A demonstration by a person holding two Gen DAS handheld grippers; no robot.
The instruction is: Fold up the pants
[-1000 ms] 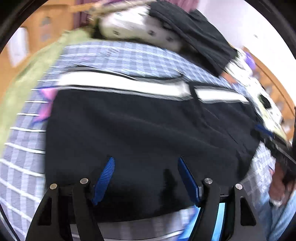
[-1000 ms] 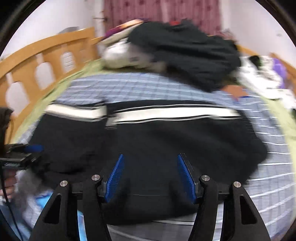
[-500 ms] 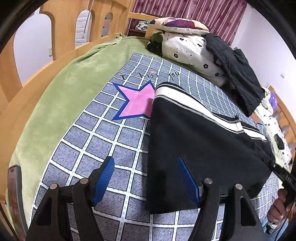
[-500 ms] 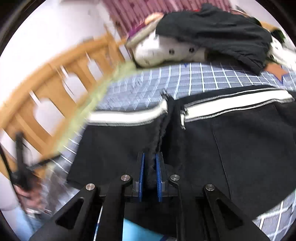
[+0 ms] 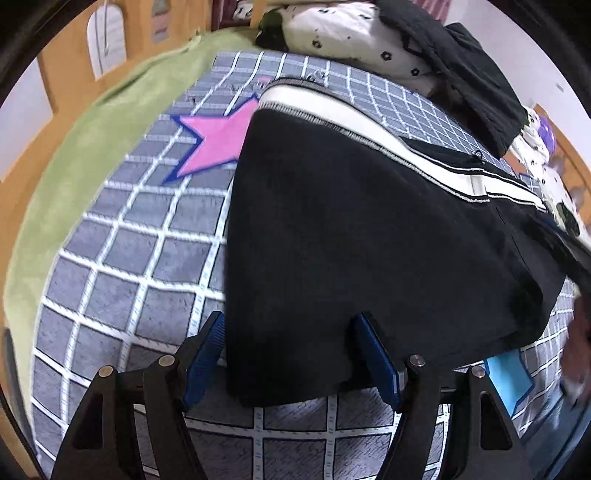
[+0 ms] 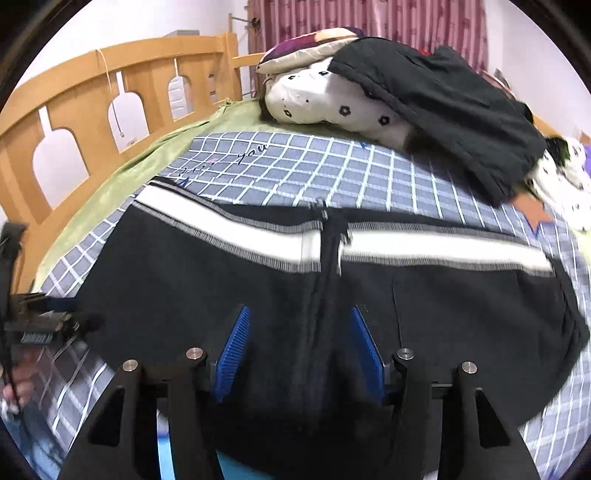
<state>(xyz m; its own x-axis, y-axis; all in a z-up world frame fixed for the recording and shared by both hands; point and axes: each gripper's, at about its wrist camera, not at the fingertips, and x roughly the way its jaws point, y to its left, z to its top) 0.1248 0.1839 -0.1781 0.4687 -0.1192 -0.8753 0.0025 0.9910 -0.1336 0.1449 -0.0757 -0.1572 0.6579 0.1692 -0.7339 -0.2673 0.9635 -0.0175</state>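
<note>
Left claw (image 5: 291, 354) was spread wide, blue pads either side of the near left corner of the black fleece pants w/ a white stripe band (image 5: 369, 240), nothing pinched. Right claw (image 6: 301, 350) was likewise apart, straddling the pants' centre seam at lower mid-frame, gripping nothing.

Pants lay flat on the grey-blue checked blanket (image 5: 122, 280) covering the bed, stripe band toward the far side, filling centre and right of the left view.

Handling, as a guess: soft, thick, floppy cloth, light, not slippery, not fragile; it'd sag and drag w/o support. Best hold prob. a hem corner or the seam ridge, pinching all layers together.

Left view only: pink star w/ blue outline (image 5: 218, 144) on the blanket, partly under the pants at upper centre, plus the pants' left edge. Right view only: the wooden headboard w/ arched cut-outs (image 6: 74, 122) at upper left, maroon curtain (image 6: 369, 18) top centre, and the full stripe w/ its break at the seam. Both showed the white flower-print pillow (image 6: 332, 107) under a dark jacket (image 6: 443, 107) at the far end.
</note>
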